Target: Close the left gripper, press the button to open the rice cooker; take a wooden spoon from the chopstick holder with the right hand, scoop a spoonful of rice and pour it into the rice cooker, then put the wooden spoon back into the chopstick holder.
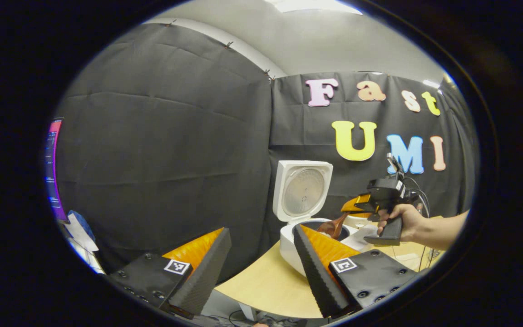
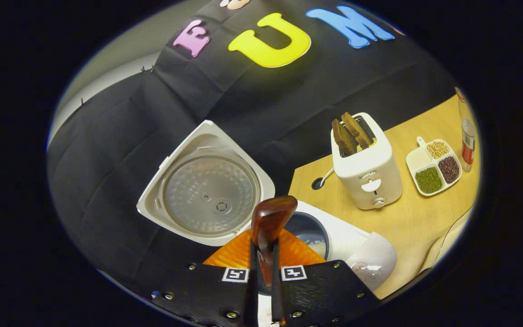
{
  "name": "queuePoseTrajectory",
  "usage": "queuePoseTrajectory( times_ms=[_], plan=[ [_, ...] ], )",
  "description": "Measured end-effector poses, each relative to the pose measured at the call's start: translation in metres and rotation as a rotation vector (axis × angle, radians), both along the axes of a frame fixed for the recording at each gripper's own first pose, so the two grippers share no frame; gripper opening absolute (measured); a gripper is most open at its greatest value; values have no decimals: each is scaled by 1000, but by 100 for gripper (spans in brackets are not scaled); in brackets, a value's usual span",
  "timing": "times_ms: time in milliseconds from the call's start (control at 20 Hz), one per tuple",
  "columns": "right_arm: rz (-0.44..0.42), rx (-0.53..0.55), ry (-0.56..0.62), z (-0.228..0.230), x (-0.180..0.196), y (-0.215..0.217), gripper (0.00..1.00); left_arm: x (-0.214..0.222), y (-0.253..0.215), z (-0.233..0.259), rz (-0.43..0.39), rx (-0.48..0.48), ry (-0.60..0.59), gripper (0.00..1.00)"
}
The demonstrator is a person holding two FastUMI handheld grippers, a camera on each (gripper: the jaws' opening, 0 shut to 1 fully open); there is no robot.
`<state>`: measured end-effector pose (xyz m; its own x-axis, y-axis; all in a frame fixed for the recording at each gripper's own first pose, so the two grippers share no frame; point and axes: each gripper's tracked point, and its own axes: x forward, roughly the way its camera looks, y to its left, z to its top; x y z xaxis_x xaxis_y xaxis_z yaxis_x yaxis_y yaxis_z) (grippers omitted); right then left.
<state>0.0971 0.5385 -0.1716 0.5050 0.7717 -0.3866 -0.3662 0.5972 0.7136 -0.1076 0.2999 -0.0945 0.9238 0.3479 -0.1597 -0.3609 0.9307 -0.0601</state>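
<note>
Clamped at bottom centre of the right gripper view in the right gripper [image 2: 261, 290]: wooden spoon [image 2: 270, 222], long axis running up-frame, bowl over the rice cooker [image 2: 334, 236] pot beneath the raised lid [image 2: 207, 195]; left gripper [image 1: 261, 268] apart, idle, farther back.
</note>
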Motion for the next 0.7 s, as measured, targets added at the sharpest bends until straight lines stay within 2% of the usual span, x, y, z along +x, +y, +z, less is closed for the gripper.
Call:
queuePoseTrajectory(
  times_ms=[150,650,700],
  plan=[
    [55,-100,-115,-2,-1,8,11,-5,4,-3,24,-11,-1,98],
    [227,-417,-605,22,-10,19,12,-6,2,-4,25,-26,-8,97],
    [241,-442,-653,24,-12,20,12,-5,3,-5,24,-27,-10,99]
  ],
)
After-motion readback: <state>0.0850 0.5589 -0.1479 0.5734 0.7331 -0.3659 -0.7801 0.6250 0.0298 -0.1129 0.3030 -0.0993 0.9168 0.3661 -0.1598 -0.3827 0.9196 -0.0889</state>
